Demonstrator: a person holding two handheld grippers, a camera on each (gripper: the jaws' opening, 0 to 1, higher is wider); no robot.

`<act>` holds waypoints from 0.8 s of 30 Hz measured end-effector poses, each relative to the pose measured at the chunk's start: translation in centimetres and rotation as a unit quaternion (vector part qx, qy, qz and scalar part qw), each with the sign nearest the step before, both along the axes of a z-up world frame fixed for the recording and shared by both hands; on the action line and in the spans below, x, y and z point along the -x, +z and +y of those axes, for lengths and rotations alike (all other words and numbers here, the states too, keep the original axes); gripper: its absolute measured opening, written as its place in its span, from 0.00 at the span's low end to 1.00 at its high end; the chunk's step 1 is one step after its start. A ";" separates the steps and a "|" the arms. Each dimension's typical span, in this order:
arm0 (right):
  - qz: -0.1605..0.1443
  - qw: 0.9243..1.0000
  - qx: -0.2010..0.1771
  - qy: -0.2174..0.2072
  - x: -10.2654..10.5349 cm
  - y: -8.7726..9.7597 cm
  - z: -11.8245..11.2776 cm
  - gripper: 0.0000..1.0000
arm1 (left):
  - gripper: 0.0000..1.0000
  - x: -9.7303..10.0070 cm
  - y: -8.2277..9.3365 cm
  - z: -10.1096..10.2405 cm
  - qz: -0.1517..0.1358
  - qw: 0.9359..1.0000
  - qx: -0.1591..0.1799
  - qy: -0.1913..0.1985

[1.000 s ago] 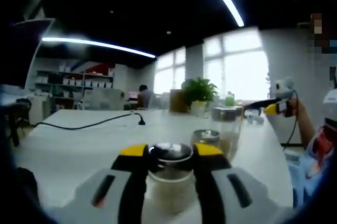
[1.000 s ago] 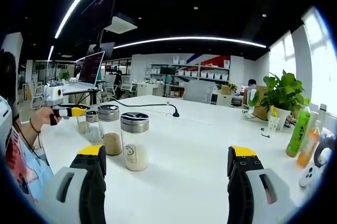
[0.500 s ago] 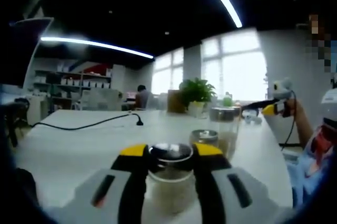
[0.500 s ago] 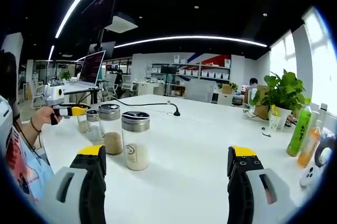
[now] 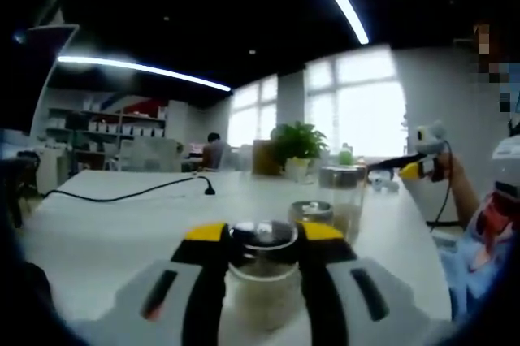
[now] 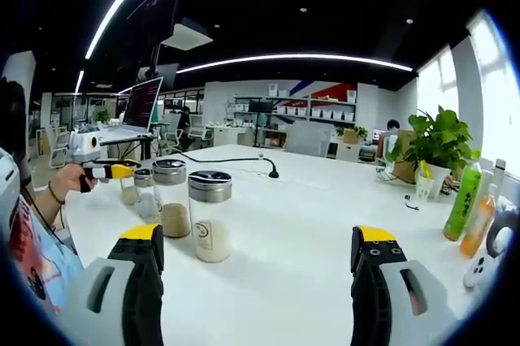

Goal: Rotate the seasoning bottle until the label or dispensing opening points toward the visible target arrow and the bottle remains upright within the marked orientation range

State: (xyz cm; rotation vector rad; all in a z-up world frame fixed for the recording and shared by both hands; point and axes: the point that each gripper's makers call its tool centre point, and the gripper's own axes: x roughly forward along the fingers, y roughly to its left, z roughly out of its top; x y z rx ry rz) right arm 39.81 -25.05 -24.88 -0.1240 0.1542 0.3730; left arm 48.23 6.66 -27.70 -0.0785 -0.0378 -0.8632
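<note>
My left gripper (image 5: 264, 232) is shut on a small glass seasoning bottle (image 5: 262, 285) with a metal lid, upright on the white table (image 5: 106, 232). Two more bottles (image 5: 341, 196) stand just behind it. From the right gripper view that same left gripper (image 6: 110, 171) appears at the far left, held by a hand, at the end of a row of seasoning bottles. The nearest of the row is a labelled bottle (image 6: 210, 216) with pale powder inside. My right gripper (image 6: 258, 236) is open over the table with nothing between its jaws. The right gripper (image 5: 416, 169) also appears at the right of the left gripper view.
A black cable (image 6: 236, 162) runs across the far side of the table. A potted plant (image 6: 435, 147), a green bottle (image 6: 459, 204) and an orange bottle (image 6: 479, 224) stand at the right. A person's sleeve (image 6: 36, 257) is at the left edge.
The left gripper view has drifted slightly to the left, so that camera has turned a little; its grip on the bottle is unchanged. The right gripper has stayed still and open.
</note>
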 end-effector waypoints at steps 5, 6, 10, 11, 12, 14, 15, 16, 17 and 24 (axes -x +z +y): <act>0.000 1.000 0.000 0.000 0.0 0.0 0.0 0.99 | 0.36 -0.2 0.0 0.2 0.008 1.000 0.002 0.010; 0.000 1.000 0.001 0.000 0.0 0.0 0.0 0.99 | 0.40 -0.3 0.0 0.4 0.010 1.000 0.002 0.014; 0.000 1.000 0.002 -0.001 0.0 0.0 0.0 0.99 | 0.52 0.0 1.8 1.5 -0.011 0.999 0.015 0.027; 0.001 1.000 0.001 -0.001 0.0 -0.1 0.0 0.99 | 0.51 0.2 2.2 1.6 -0.014 0.999 0.017 0.029; 0.003 1.000 0.001 0.000 0.0 -0.1 0.0 0.99 | 0.51 0.2 2.4 1.7 -0.015 0.999 0.019 0.030; 0.003 1.000 0.001 0.001 0.0 -0.1 0.0 0.99 | 0.51 0.3 2.6 1.9 -0.016 0.999 0.020 0.035; 0.003 1.000 0.001 0.001 0.0 -0.1 0.1 0.99 | 0.51 0.3 2.6 1.9 -0.017 0.999 0.019 0.037; 0.002 1.000 0.001 0.001 0.0 -0.1 0.1 0.99 | 0.51 0.3 2.7 1.9 -0.017 0.999 0.018 0.037; 0.002 1.000 0.002 0.002 0.0 -0.1 0.1 0.99 | 0.51 0.4 2.7 1.9 -0.017 0.999 0.018 0.037; 0.004 1.000 0.002 0.001 -0.1 -0.1 0.0 0.99 | 0.49 0.9 2.9 1.4 -0.012 0.999 0.011 0.031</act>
